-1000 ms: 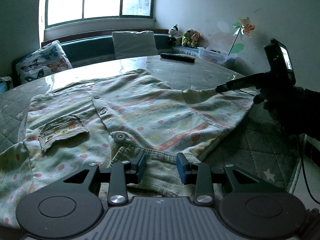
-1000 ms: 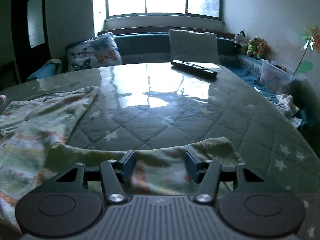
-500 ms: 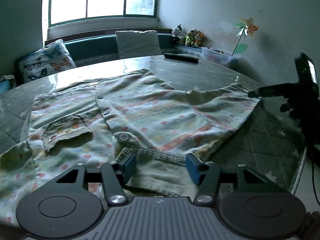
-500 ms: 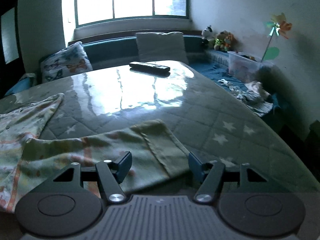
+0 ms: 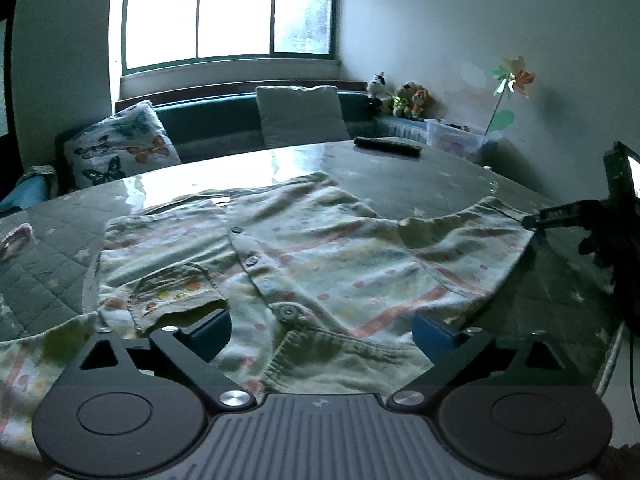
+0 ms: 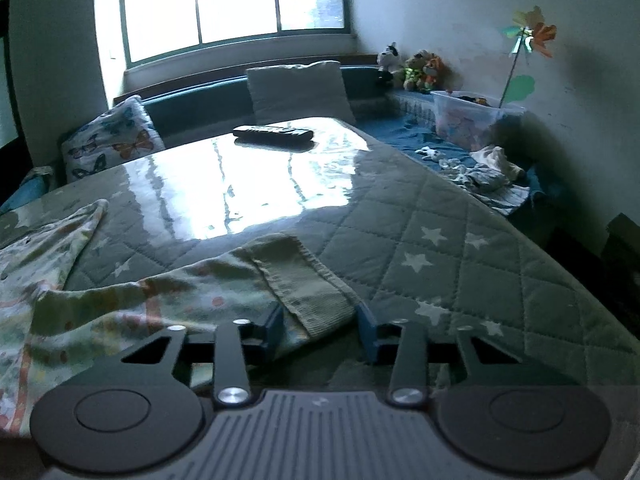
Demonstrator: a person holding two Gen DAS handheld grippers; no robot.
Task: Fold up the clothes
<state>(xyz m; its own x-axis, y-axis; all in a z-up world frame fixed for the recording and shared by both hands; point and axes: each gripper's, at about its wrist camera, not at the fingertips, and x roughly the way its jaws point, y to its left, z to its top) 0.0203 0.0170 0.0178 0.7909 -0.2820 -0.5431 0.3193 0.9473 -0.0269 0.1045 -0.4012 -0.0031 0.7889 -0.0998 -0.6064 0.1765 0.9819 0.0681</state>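
Quilted star-patterned table (image 6: 460, 248) carries the pale spotted, buttoned cotton shirt (image 5: 320, 248), spread flat. Left gripper (image 5: 322, 330) jaws are opening, released; right gripper (image 6: 320, 326) jaws are closing around the ribbed cuff (image 6: 308, 284) — best pinch it squarely.

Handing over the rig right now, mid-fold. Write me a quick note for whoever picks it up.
Left gripper: jaws opening wide, gripping nothing, over the shirt's ribbed hem.
Right gripper: jaws closing around the ribbed sleeve cuff; pads not yet pressing.
Shirt lies spread button-side up on the quilted table, one sleeve stretched toward the right gripper. A remote sits at the far end.
Done: shirt laid out. Left: every fold.
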